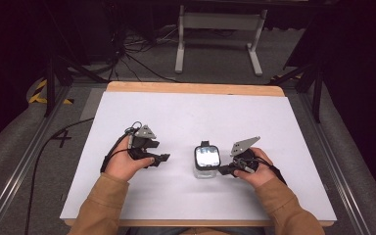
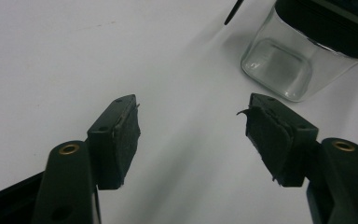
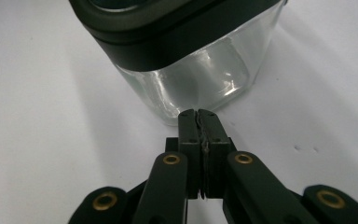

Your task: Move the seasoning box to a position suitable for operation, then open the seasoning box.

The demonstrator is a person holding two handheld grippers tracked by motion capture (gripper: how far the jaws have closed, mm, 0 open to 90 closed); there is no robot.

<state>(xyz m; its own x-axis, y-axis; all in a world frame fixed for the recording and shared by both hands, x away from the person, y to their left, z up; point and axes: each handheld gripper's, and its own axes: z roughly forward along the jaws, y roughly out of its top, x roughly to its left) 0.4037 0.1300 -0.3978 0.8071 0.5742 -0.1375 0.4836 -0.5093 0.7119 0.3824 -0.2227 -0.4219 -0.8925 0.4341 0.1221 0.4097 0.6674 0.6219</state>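
On white table (image 1: 186, 112), unlabelled glass jar (image 1: 206, 161) bears no writing.

Light: bright on the white table sheet (image 1: 196, 117); surrounding floor dim
Glare: pale reflection on the jar lid (image 1: 207, 156)
Shadows: soft, beside the glass jar (image 2: 284, 70)
Focus: gripper views soft, grainy

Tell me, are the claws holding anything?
No. The left claw is open and empty; the right claw is shut on nothing, beside the jar.
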